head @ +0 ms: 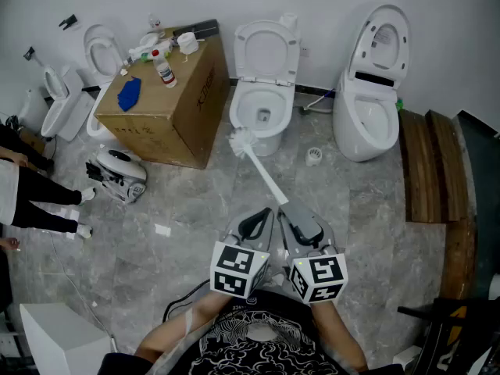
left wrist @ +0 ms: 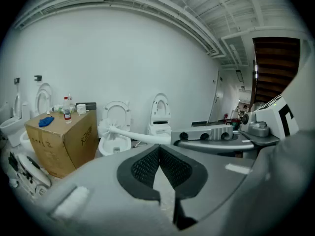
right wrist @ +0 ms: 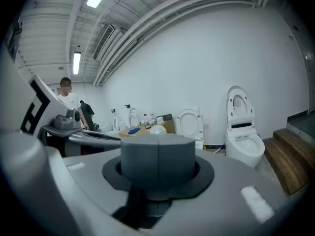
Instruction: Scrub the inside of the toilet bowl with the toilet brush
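The white toilet brush (head: 264, 173) slants up-left from my right gripper (head: 286, 212), which is shut on its grey handle end (right wrist: 158, 160). Its bristle head (head: 241, 141) hangs just in front of the open middle toilet (head: 251, 98), outside the bowl, whose lid stands up. My left gripper (head: 261, 217) is right beside the right one, shut with nothing in it; its black pads (left wrist: 147, 166) meet. In the left gripper view the brush head (left wrist: 105, 129) sits before the same toilet (left wrist: 115, 142).
A cardboard box (head: 173, 106) with bottles and a blue cloth stands left of the toilet. A second open toilet (head: 373, 112) is at the right, with wooden steps (head: 430, 162) beyond. A small white brush holder (head: 313, 156) and a white-black device (head: 117, 175) lie on the floor. A person's legs (head: 39, 201) are at the left.
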The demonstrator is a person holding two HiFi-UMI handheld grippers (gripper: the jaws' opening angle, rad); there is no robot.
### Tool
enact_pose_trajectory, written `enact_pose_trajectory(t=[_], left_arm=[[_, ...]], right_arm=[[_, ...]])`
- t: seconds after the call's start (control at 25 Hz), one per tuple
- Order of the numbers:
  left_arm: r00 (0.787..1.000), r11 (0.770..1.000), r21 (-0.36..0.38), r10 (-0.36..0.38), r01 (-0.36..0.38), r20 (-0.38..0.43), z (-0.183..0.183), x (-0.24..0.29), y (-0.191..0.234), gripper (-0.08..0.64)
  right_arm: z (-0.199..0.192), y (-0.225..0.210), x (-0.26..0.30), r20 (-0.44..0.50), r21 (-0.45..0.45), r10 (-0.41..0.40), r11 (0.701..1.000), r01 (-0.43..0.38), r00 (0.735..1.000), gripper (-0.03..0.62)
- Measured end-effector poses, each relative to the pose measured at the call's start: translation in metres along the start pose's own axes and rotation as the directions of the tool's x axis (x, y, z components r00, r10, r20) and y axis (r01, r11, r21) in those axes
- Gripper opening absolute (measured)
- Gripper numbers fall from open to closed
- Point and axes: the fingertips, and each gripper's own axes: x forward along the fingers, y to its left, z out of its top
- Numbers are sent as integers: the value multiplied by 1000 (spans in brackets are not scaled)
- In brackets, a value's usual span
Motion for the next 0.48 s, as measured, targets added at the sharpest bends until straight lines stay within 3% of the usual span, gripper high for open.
enact_pose_trajectory(t=[0.48], left_arm=[[999,999,2,32,-32,-12,-2,21,-14,-8]], right_arm=[[-13,-33,-6,-21,36,9,999,-8,1000,149]])
